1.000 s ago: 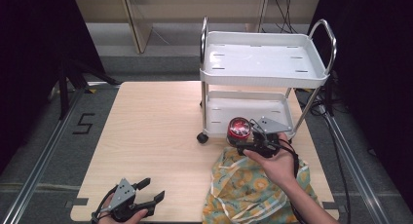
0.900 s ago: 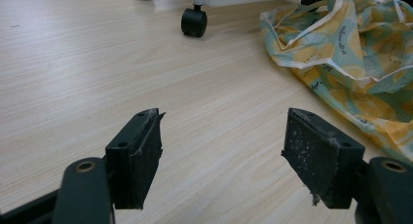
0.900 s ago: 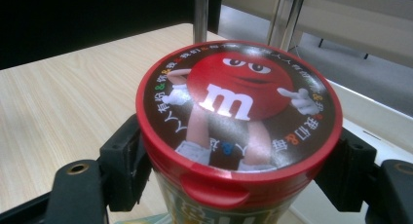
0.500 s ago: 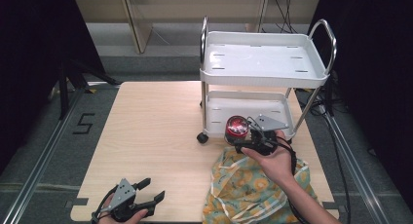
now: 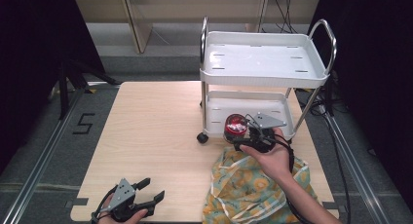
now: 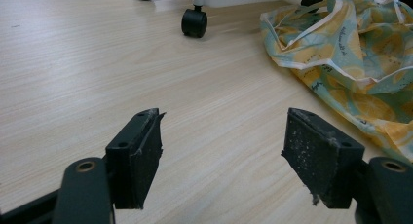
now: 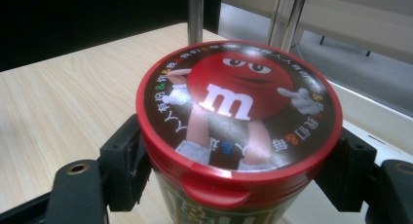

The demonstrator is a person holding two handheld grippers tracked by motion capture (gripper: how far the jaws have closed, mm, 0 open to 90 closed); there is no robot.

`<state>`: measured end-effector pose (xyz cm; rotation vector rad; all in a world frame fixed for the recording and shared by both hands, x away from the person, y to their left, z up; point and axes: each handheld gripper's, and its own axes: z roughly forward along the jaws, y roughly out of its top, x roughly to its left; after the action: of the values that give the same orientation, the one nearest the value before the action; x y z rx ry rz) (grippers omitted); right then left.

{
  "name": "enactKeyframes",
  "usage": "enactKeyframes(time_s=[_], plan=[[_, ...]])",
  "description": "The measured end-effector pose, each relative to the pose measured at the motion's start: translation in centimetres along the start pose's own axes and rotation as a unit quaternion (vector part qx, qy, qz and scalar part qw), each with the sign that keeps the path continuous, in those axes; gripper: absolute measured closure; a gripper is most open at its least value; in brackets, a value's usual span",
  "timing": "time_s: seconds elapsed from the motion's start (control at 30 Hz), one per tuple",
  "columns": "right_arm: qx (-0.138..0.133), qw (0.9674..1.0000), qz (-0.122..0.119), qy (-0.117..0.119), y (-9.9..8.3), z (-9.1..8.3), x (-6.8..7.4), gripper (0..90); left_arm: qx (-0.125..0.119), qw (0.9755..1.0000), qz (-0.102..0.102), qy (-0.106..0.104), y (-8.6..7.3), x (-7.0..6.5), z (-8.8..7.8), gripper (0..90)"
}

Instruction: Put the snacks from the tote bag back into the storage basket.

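In the high view we are holding one red-lidded candy tub in the right gripper, lifted off the bench and hanging just in front of the lower shelf of the one white cart, above the far edge of the single yellow patterned bag. We are judging that the tub is heading for that lower shelf, so we should be keeping it upright, steering it between the cart's front posts, clearing the shelf lip before lowering, and parting the fingers only once its base is sitting flat. The left gripper is waiting at the near left corner of the bench, well apart from the work, so we count two grippers, one tub, one bag and one cart with two shelves. In the left gripper view its two fingers are standing wide apart with nothing between them, hovering low over bare wood, while the bag is lying to one side and two of the cart's black wheels are showing beyond. In the right gripper view both fingers are pressing on opposite sides of the tub just under its lid; we are gripping high there, so we should be moving slowly to stop it swinging or slipping, and minding the two chrome posts close behind.
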<state>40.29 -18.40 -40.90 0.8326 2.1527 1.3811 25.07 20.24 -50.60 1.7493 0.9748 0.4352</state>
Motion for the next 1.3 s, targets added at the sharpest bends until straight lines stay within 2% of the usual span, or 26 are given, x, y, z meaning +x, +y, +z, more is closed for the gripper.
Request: enactKeyframes(time_s=[0.03,0.1,0.2,0.27,0.3,0.37,0.4,0.5,0.53,0.57,0.67,0.7,0.73,0.77,0.8,0.87,0.97,1.0,1.1,1.13,1.2,1.3], plan=[[0.007,1.0000,0.005,0.000,0.0,-0.1,0.0,26.4,0.000,1.0000,0.000,0.000,0.0,0.0,0.0,29.3],[0.005,1.0000,0.004,-0.003,0.0,0.1,-0.1,26.4,0.005,1.0000,0.006,0.001,0.0,0.1,-0.1,29.3],[0.007,1.0000,0.000,-0.002,0.1,0.2,-0.2,26.4,0.001,1.0000,0.004,0.000,0.0,0.0,0.0,29.3],[0.002,1.0000,-0.001,0.001,0.1,0.4,-0.2,26.4,0.001,1.0000,0.008,-0.001,0.0,0.1,0.0,29.2],[0.004,1.0000,0.000,0.001,0.1,0.4,-0.2,26.4,0.002,0.9999,0.016,-0.003,0.1,0.2,0.0,29.2],[0.012,0.9998,0.017,-0.002,0.1,0.4,0.0,26.4,0.001,0.9999,0.016,-0.004,0.1,0.2,0.0,29.2],[0.010,0.9999,0.004,0.001,0.2,0.5,-0.2,26.4,0.003,0.9998,0.018,-0.003,0.1,0.2,-0.1,29.2],[0.016,0.9998,0.010,0.003,0.2,0.6,-0.1,26.4,0.003,0.9998,0.018,-0.002,0.1,0.2,-0.1,29.2],[0.016,0.9999,0.007,0.002,0.2,0.7,-0.1,26.4,0.003,0.9998,0.018,-0.002,0.1,0.2,-0.1,29.3],[0.011,0.9999,0.002,0.001,0.2,0.8,-0.1,26.4,0.004,1.0000,0.005,0.001,0.0,0.1,-0.1,29.3],[0.012,0.9999,0.006,0.000,0.3,0.9,-0.1,26.4,0.004,1.0000,0.008,0.000,0.0,0.1,-0.1,29.3],[0.006,1.0000,0.000,-0.007,0.3,0.9,-0.2,26.4,0.002,1.0000,0.004,0.000,0.0,0.1,-0.1,29.3],[0.014,0.9998,0.011,-0.001,0.4,1.0,0.0,26.4,0.005,1.0000,0.008,0.000,0.0,0.1,-0.1,29.3],[0.013,0.9999,-0.001,0.000,0.4,1.0,-0.2,26.5,0.002,1.0000,0.004,0.000,0.0,0.1,-0.1,29.3],[0.016,0.9998,0.009,-0.003,0.4,1.0,0.0,26.4,-0.001,1.0000,0.002,0.000,0.0,0.0,0.0,29.3],[0.013,0.9999,0.001,0.000,0.6,1.2,-0.2,26.4,0.005,1.0000,0.008,0.000,0.0,0.1,-0.1,29.3],[0.017,0.9998,0.008,0.002,0.7,1.2,0.0,26.4,0.000,1.0000,0.003,-0.001,0.0,0.0,0.0,29.3],[0.015,0.9999,-0.002,0.002,0.7,1.3,-0.1,26.4,0.001,0.9999,0.016,-0.003,0.1,0.2,0.0,29.3],[0.015,0.9999,0.001,-0.002,0.8,1.3,-0.1,26.4,0.001,0.9999,0.016,-0.004,0.1,0.2,0.0,29.3],[0.013,0.9999,0.009,-0.002,0.8,1.4,0.0,26.5,0.001,0.9999,0.016,-0.003,0.1,0.2,0.0,29.3],[0.010,0.9999,-0.001,0.001,0.9,1.6,-0.2,26.4,0.002,0.9999,0.016,-0.003,0.1,0.2,-0.1,29.3],[0.015,0.9999,0.005,-0.002,1.0,1.5,-0.1,26.4,0.001,0.9999,0.016,-0.004,0.1,0.2,0.0,29.3]])
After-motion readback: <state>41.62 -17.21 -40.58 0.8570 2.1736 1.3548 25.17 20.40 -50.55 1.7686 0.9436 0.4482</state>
